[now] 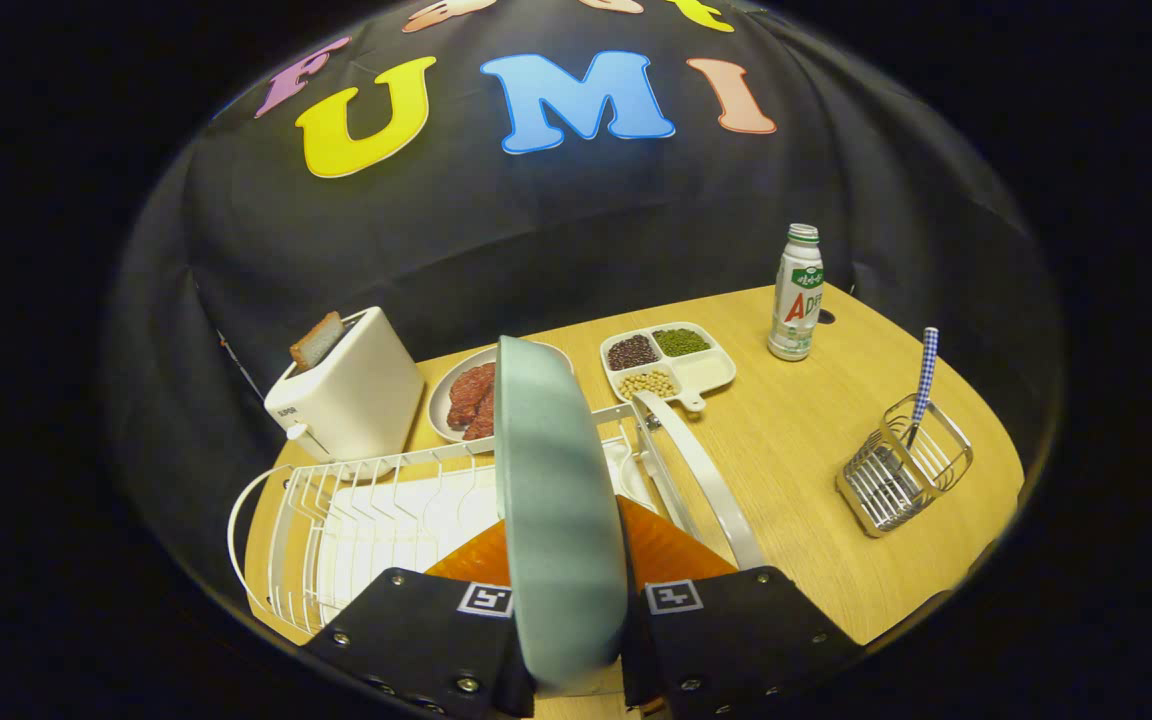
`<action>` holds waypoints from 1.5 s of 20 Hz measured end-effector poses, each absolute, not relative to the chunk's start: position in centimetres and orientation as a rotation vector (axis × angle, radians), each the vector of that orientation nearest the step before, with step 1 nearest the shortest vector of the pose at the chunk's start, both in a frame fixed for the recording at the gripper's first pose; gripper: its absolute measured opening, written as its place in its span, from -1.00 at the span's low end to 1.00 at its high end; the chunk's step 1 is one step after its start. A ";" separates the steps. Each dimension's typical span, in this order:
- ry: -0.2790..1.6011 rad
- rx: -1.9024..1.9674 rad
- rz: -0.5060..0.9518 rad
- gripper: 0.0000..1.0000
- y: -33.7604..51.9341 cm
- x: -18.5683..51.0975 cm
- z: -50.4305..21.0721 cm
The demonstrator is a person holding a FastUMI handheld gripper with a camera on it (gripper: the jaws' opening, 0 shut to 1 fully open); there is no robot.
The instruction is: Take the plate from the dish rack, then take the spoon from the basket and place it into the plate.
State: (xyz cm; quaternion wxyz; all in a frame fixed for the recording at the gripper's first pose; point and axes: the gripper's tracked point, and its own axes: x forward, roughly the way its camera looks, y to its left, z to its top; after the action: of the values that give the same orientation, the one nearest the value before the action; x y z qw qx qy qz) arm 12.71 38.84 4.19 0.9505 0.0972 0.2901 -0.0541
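A pale blue-green plate stands on edge between my two black fingers, and my gripper is shut on its rim. The plate rises over the white wire dish rack, which lies just ahead of the fingers on the wooden table. Whether the plate's lower edge still touches the rack is hidden by the fingers. To the right, past the rack, a small wire basket holds a spoon with a blue-and-white checked handle that sticks upward.
A white toaster with a slice of bread stands beyond the rack's left end. Behind the plate sit a dish of red meat, a divided tray of beans and a white bottle. Bare tabletop lies between rack and basket.
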 end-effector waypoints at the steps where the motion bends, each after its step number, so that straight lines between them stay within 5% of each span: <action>1: 0.593 0.178 -0.131 -0.39 39.1 13.1 3.9; 16: 0.438 -0.105 -0.298 -0.39 38.8 6.6 14.4; 30: 0.544 -0.137 -0.271 -0.39 36.1 -8.9 9.4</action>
State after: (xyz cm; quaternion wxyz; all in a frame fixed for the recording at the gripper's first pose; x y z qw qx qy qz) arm -8.91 36.05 9.40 0.9519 -0.0673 0.2676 -0.1333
